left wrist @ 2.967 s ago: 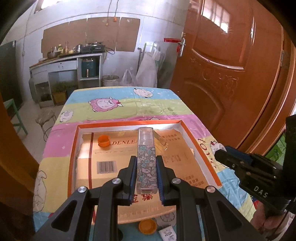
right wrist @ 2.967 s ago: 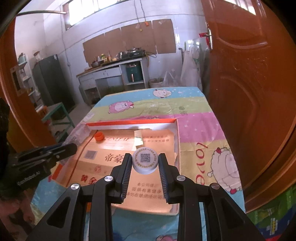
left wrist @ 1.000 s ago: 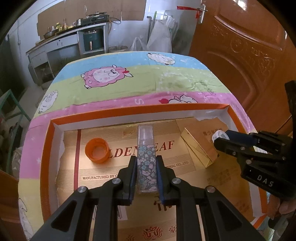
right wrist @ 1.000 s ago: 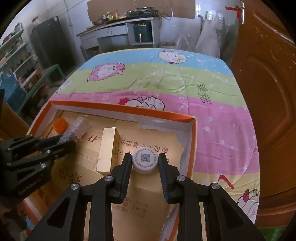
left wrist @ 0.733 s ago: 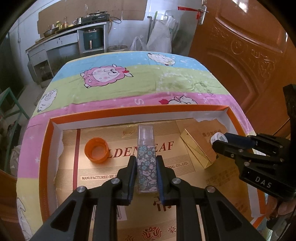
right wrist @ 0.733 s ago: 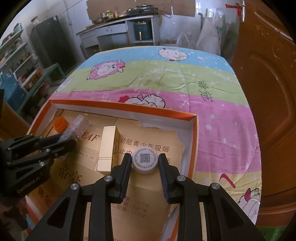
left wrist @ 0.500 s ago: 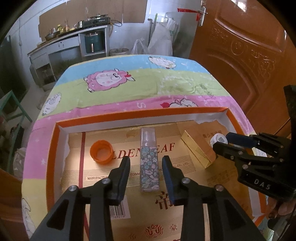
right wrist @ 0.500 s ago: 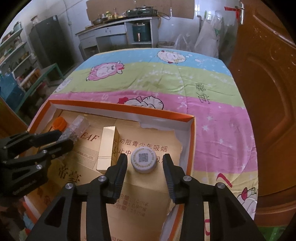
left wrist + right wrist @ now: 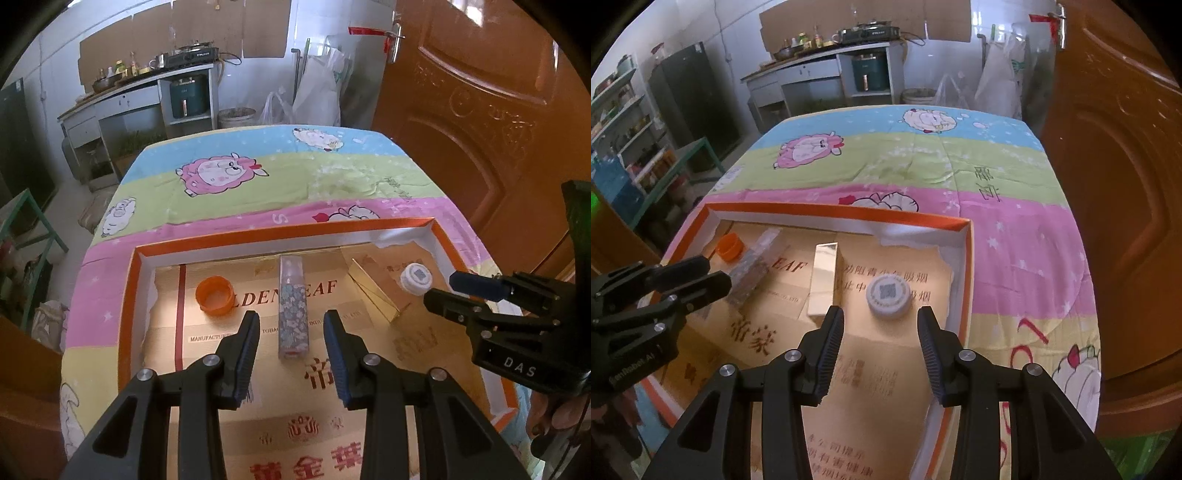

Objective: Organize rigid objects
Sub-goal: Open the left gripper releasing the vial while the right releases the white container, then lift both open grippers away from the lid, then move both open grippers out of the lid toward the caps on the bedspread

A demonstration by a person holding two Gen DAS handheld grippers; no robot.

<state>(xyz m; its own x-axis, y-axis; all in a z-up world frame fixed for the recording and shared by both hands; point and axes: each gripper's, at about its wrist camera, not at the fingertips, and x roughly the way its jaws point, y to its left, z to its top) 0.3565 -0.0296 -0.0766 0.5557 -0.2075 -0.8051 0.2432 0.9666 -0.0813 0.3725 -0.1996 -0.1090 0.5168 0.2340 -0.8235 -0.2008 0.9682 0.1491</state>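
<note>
A shallow orange-rimmed tray (image 9: 280, 234) lined with cardboard lies on the table. In it lie an orange cap (image 9: 215, 295), a floral clear box (image 9: 291, 319), a gold box (image 9: 376, 295) and a white round lid (image 9: 416, 278). My left gripper (image 9: 291, 325) is open, its fingers either side of the floral box, not touching. My right gripper (image 9: 881, 321) is open just behind the white lid (image 9: 889, 296), with the gold box (image 9: 823, 277) to its left. The tray rim (image 9: 842, 218), orange cap (image 9: 729, 247) and floral box (image 9: 753, 266) also show in the right wrist view.
The table carries a striped sheep-print cloth (image 9: 258, 184). A wooden door (image 9: 480, 110) stands close on the right. A kitchen counter (image 9: 140, 99) stands at the back wall. A dark cabinet (image 9: 690, 99) and shelves stand at the left.
Both grippers opened and drew back. The left one let go of the floral box and the right one let go of the white lid; both things now lie in the tray.
</note>
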